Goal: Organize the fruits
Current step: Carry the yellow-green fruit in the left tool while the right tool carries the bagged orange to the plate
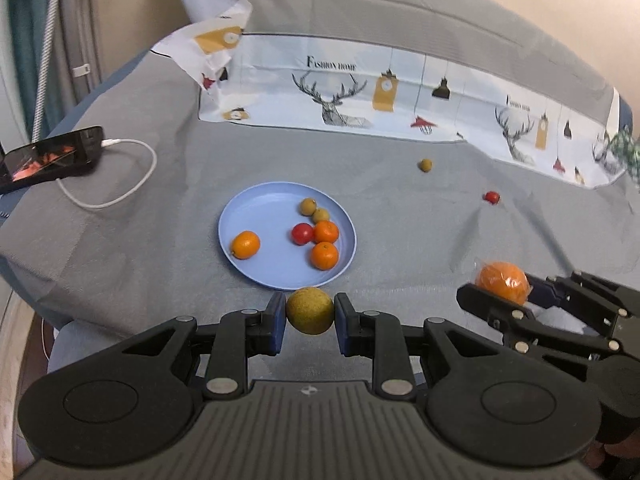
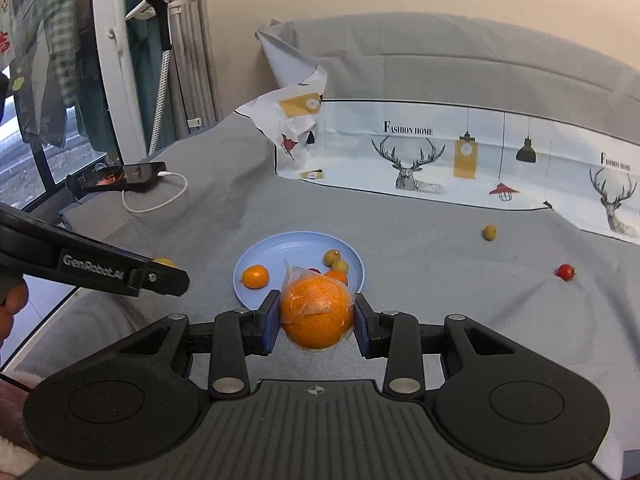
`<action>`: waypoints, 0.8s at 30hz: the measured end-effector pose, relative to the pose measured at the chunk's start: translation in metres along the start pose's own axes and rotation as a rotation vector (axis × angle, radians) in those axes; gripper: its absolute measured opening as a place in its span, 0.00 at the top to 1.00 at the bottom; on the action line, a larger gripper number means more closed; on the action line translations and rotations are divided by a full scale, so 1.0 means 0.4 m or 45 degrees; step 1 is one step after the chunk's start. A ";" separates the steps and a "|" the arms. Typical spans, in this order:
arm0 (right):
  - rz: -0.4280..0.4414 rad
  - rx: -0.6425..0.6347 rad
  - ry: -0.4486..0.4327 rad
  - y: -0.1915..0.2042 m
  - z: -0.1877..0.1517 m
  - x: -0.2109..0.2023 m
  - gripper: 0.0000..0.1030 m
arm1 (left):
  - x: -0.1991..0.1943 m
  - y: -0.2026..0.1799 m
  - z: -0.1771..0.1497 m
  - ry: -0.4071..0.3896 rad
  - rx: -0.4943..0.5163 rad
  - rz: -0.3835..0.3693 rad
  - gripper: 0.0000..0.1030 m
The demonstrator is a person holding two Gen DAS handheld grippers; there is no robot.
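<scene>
Left hand-held gripper point(image 1: 310, 317) is clamped on a small round yellow-green fruit point(image 1: 310, 310); right hand-held gripper point(image 2: 317, 317) grips a plastic-wrapped orange point(image 2: 316, 307). Both hover near the round blue plastic plate point(image 1: 256, 216). Wrap likely slippery; hold across the widest part.
</scene>
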State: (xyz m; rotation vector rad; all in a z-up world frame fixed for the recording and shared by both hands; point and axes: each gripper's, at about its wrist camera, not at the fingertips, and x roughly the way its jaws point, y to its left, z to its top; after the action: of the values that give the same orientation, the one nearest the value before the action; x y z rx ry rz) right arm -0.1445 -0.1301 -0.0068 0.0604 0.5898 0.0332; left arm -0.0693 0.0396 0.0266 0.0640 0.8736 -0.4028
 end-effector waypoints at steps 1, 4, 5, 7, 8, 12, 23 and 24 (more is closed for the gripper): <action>-0.003 -0.006 0.001 0.004 0.000 -0.001 0.62 | -0.006 0.005 0.000 -0.008 -0.008 -0.003 0.73; -0.007 -0.028 0.007 0.018 0.002 -0.002 0.62 | -0.020 0.014 -0.001 -0.032 -0.010 -0.011 0.73; -0.010 -0.039 0.005 0.022 0.002 -0.001 0.62 | -0.023 0.016 -0.002 -0.037 -0.010 -0.012 0.73; -0.013 -0.059 0.000 0.031 0.005 0.002 0.62 | -0.027 0.019 -0.001 -0.045 -0.014 -0.014 0.73; -0.014 -0.064 0.001 0.034 0.005 0.002 0.62 | -0.027 0.020 0.001 -0.047 -0.016 -0.016 0.73; -0.016 -0.070 0.009 0.037 0.006 0.005 0.62 | -0.027 0.022 0.002 -0.049 -0.021 -0.019 0.73; -0.023 -0.050 0.032 0.030 0.002 0.016 0.62 | -0.010 0.024 0.011 -0.039 -0.033 -0.023 0.73; -0.024 -0.048 0.036 0.032 0.003 0.020 0.62 | -0.007 0.024 0.013 -0.036 -0.033 -0.023 0.73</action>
State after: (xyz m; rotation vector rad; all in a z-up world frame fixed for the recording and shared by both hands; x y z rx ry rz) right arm -0.1374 -0.1172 -0.0092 0.0178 0.6177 0.0270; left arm -0.0636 0.0484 0.0310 0.0260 0.8515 -0.4081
